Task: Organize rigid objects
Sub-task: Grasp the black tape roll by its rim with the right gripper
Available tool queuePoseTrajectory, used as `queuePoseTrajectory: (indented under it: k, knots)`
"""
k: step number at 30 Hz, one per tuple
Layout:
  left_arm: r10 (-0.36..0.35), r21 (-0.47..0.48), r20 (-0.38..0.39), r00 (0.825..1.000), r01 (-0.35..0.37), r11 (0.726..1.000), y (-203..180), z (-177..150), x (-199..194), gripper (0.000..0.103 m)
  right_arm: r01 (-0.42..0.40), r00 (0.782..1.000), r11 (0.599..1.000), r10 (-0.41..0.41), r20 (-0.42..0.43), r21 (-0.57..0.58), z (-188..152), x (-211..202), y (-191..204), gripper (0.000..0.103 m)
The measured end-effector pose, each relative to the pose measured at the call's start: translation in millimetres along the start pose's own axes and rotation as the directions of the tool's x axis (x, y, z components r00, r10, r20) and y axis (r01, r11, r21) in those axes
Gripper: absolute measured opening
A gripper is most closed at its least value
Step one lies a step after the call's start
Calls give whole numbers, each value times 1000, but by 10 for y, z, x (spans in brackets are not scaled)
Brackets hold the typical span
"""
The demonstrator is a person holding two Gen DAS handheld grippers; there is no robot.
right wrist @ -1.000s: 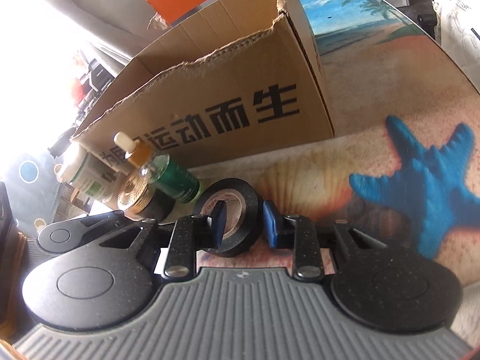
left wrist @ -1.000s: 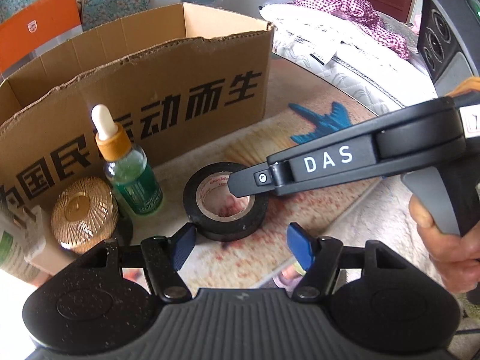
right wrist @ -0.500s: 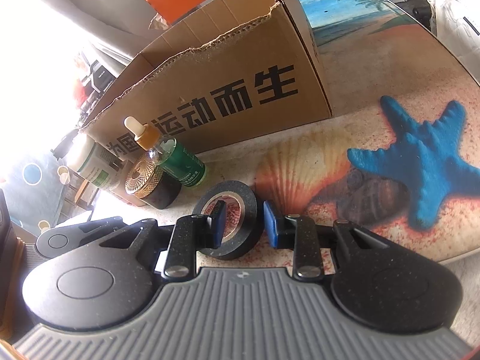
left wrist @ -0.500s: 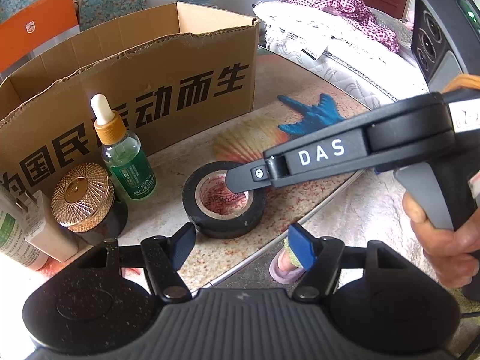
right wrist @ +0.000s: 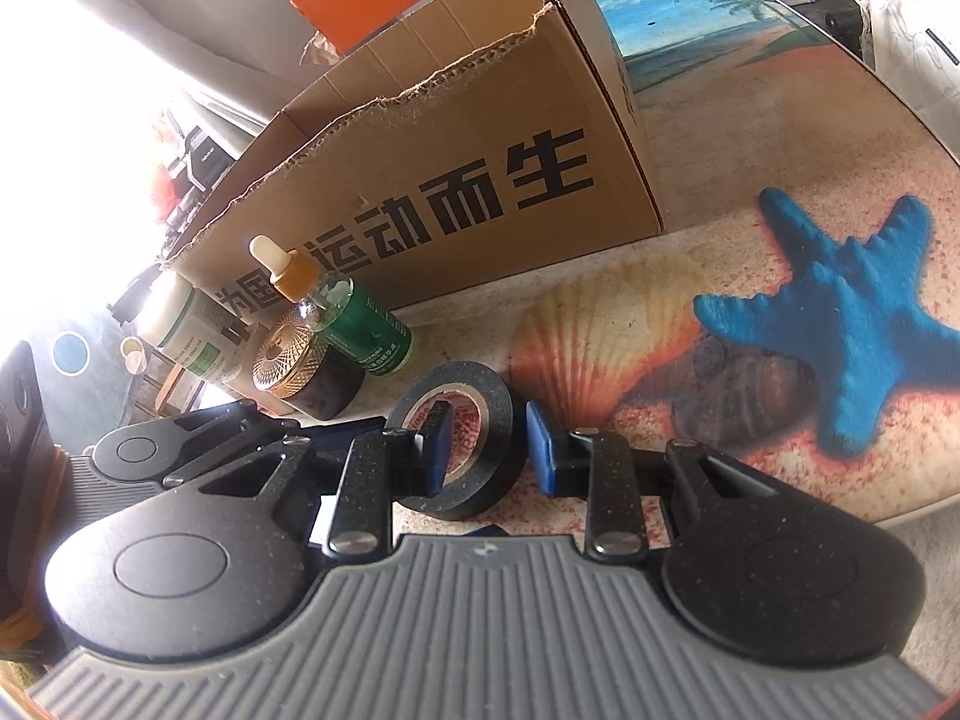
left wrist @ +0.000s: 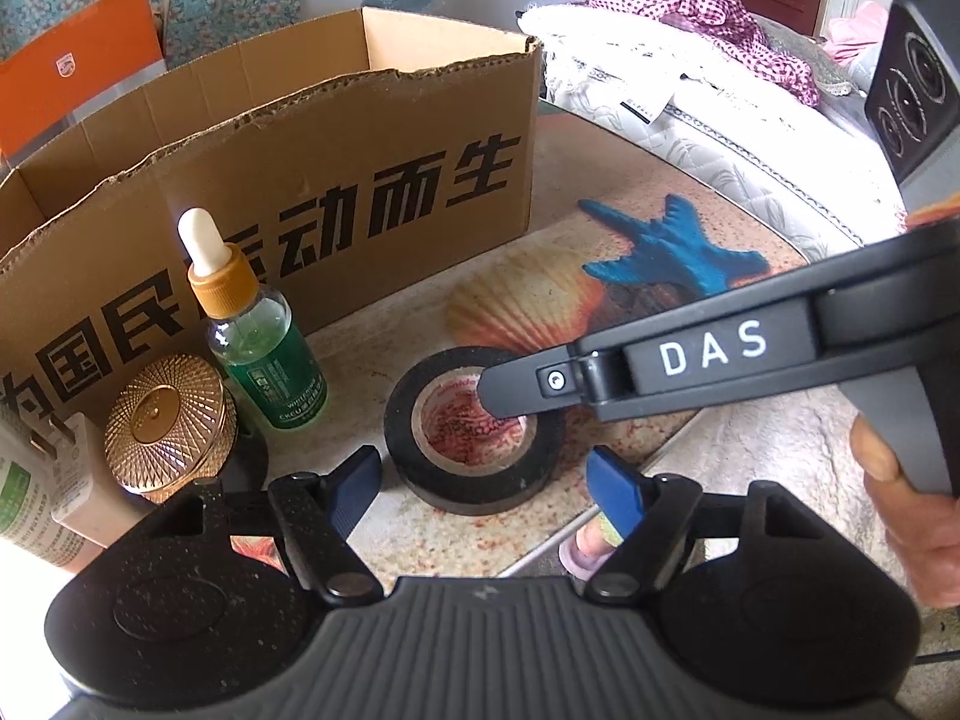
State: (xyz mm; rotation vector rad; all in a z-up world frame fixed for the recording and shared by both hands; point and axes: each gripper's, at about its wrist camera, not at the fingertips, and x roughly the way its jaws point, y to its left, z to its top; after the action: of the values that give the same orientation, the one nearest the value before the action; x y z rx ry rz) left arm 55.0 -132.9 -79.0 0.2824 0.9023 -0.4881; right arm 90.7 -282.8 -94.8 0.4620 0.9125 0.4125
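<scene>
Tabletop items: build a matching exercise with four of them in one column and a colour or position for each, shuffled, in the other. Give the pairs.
Things:
1. tape roll
2. dropper bottle
3. jar
4. cardboard box

Descriptions:
A. gold patterned lid
B. black, one finger of the right gripper in its core
C. open top, black characters printed on its side
D. green liquid, white bulb

Pairs: 1-B, 2-D, 3-A, 4-C

The right gripper's arm (left wrist: 690, 354) is hiding part of the tape roll (left wrist: 474, 426) core. The white tube (left wrist: 27, 486) is running off the left edge; its print is too small to read. Glare is washing out the window side (right wrist: 72, 138).
</scene>
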Motion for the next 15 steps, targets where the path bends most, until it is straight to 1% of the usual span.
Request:
queuePoseTrajectory:
  k: [4, 6, 8, 10, 12, 15]
  knots:
    - [3, -10, 6, 1000, -3, 1000, 16, 12, 16, 77, 10, 1000, 1000, -10, -3, -9, 8, 3, 19, 26]
    - [1, -16, 11, 1000, -1, 1000, 26, 19, 18, 75, 13, 1000, 1000, -14, -1, -17, 6, 6, 30, 27]
    - [-3, -25, 17, 1000, 4, 1000, 38, 22, 12, 70, 15, 1000, 1000, -15, 0, -23, 3, 9, 37, 27]
    - [-12, -41, 17, 1000, 13, 999, 56, 27, 0, 67, 15, 1000, 1000, -16, -3, -23, 10, 13, 37, 26]
    - [-21, -53, 14, 1000, 21, 998, 68, 25, -11, 67, 13, 1000, 1000, -14, -8, -20, 15, 11, 31, 25]
    - [-25, -44, 5, 1000, 25, 999, 53, 14, -33, 67, 11, 1000, 1000, -11, -18, -21, 4, -3, 39, 25]
